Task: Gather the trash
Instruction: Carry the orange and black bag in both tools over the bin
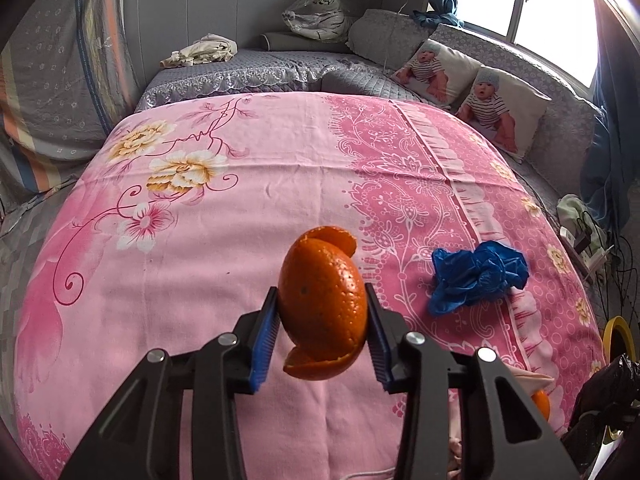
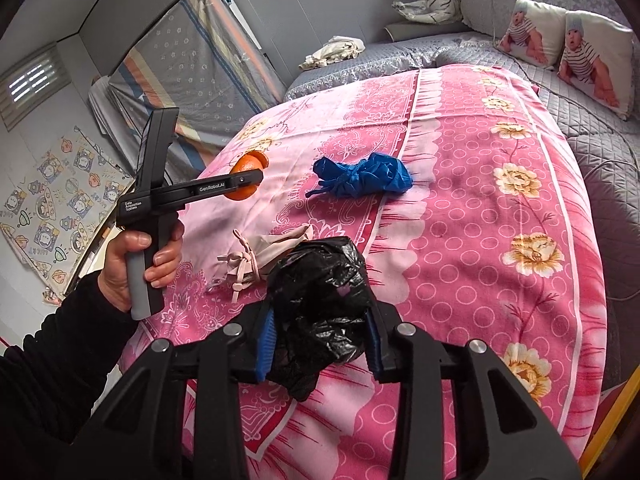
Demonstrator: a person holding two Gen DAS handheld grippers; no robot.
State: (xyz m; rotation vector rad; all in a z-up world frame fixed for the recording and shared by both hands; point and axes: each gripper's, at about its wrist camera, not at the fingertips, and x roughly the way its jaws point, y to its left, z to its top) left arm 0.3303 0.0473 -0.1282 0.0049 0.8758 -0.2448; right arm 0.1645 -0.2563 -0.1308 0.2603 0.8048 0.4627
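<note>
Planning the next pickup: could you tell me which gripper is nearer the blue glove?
Hard to call. Left gripper, holding orange peel, sits left of the blue glove; right gripper, holding black bag, sits before it.

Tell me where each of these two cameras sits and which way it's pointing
Left wrist: on the left gripper, looking along its fingers across the pink bedspread toward the sofa; fingers clamp an orange peel.
Right wrist: on the right gripper, clamping a black trash bag, facing left-forward; shows the person's left hand.
Shared: peel, blue glove, baby pillows.
</note>
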